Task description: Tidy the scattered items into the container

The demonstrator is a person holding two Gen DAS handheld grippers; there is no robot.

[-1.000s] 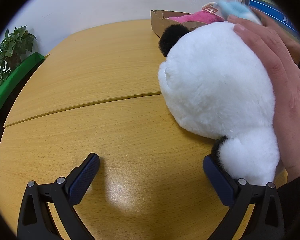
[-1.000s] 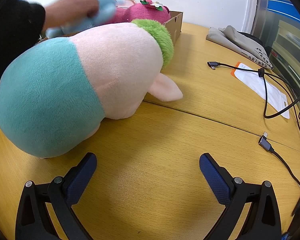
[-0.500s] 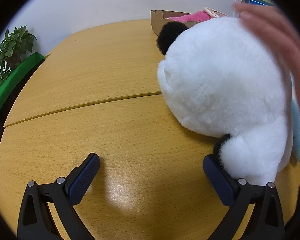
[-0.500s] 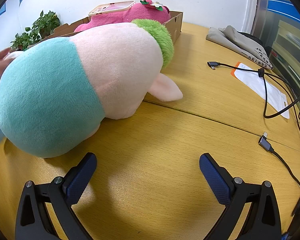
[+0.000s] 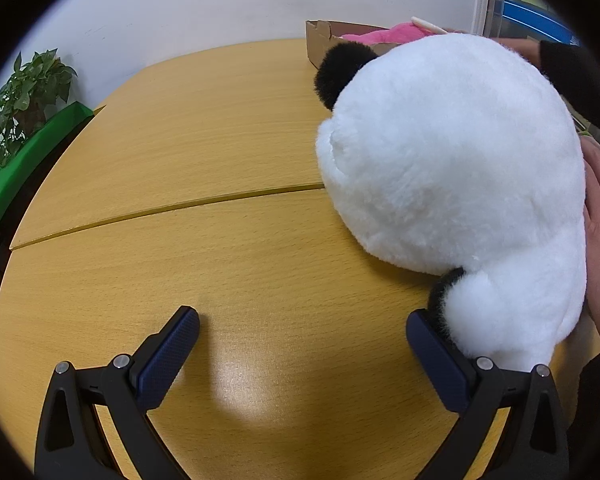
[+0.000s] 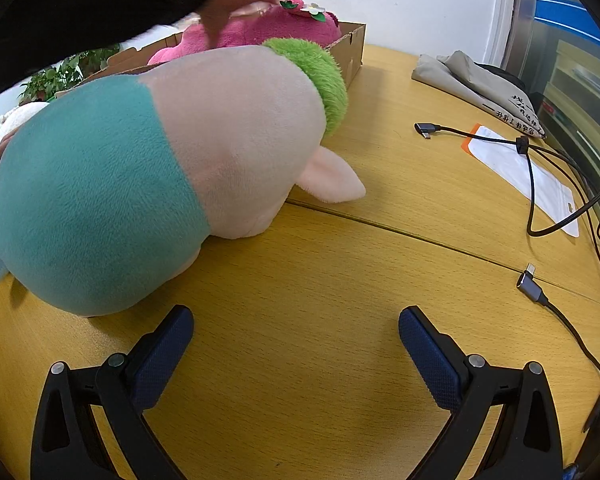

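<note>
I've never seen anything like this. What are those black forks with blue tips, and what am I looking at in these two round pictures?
Each fork is a hand-held gripper with a fisheye camera looking along its fingers. The left gripper is open and empty, beside a fluffy white panda toy on the wooden table. The right gripper, also open and empty, faces a pink-and-teal plush toy. Behind it, a cardboard box holds a magenta plush, which a bare hand reaches over.

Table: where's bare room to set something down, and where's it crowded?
Free: the wood left of the panda plush, out to the table edge, and the strip between the pink-teal plush and the cables. Crowded: the cardboard box, filled by the magenta plush.
</note>
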